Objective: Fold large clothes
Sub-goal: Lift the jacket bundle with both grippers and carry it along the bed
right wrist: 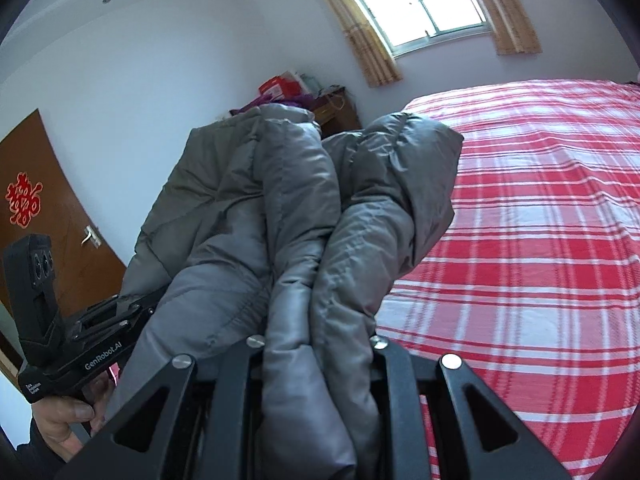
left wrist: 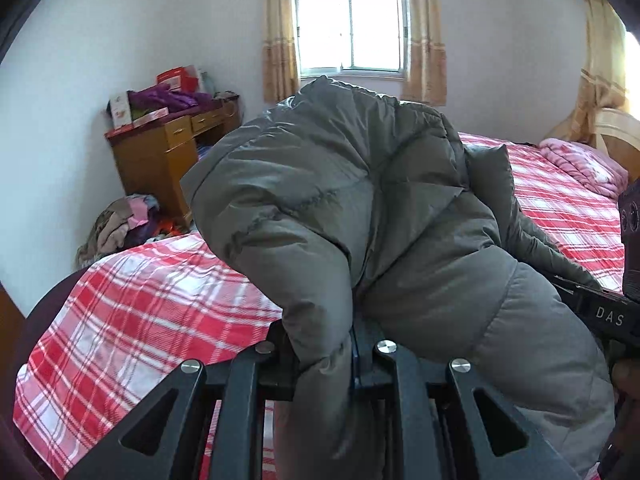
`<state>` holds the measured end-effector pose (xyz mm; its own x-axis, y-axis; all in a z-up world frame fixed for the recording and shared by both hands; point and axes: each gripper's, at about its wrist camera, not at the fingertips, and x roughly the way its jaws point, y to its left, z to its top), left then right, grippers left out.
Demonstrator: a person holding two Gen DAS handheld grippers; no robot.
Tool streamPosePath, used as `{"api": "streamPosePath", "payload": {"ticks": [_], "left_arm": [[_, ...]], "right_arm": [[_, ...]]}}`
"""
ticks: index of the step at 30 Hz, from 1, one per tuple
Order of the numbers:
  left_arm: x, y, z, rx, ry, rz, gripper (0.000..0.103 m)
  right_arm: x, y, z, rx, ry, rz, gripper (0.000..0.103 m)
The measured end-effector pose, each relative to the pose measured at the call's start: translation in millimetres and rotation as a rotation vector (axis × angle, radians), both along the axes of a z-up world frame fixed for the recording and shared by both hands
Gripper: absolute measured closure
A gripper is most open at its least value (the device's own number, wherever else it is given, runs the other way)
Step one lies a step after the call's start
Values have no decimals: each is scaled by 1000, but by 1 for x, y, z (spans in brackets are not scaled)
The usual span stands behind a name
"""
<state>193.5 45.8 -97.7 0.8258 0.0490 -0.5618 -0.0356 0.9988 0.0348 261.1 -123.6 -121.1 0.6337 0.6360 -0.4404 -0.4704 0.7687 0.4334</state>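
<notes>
Grey puffer jacket [left wrist: 360, 200] bunched above the plaid bed [left wrist: 152, 300], left gripper [left wrist: 324, 356] fingers clamped on its fabric, right gripper [right wrist: 320, 348] fingers likewise clamped on a thick fold

1. You are working in a home bedroom: ahead of your left tool and to its right runs a wide bed [left wrist: 152, 300] under a red-and-white plaid sheet, with a pink quilt [left wrist: 584, 164] bunched at its far right end beside a pale headboard [left wrist: 616, 132].
2. Straight ahead of that tool, a window [left wrist: 350, 30] with yellow curtains [left wrist: 278, 40] sits in a plain white wall.
3. Ahead and to its left stands a wooden desk [left wrist: 160, 156] with drawers, piled with boxes and purple cloth; loose clothes [left wrist: 120, 224] lie heaped on the floor by it.
4. Left of your right tool, a brown wooden door [right wrist: 60, 208] carries a red paper double-happiness cutout [right wrist: 23, 200].
</notes>
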Motion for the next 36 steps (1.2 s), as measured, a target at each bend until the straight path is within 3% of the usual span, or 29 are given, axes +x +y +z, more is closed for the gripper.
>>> {"api": "streamPosePath", "payload": {"ticks": [18,27,36], "left_arm": [[-7,74,-20,-55,22,103,86],[-2,105,-44,-84,60,136,85],[1,120,-69,-82,95,170,76]], "right_arm": [[49,67,-15,-75,28,118,83],[64,96,-20,-125,47,150,83],[74,114,-47,-191,94,149,83]]}}
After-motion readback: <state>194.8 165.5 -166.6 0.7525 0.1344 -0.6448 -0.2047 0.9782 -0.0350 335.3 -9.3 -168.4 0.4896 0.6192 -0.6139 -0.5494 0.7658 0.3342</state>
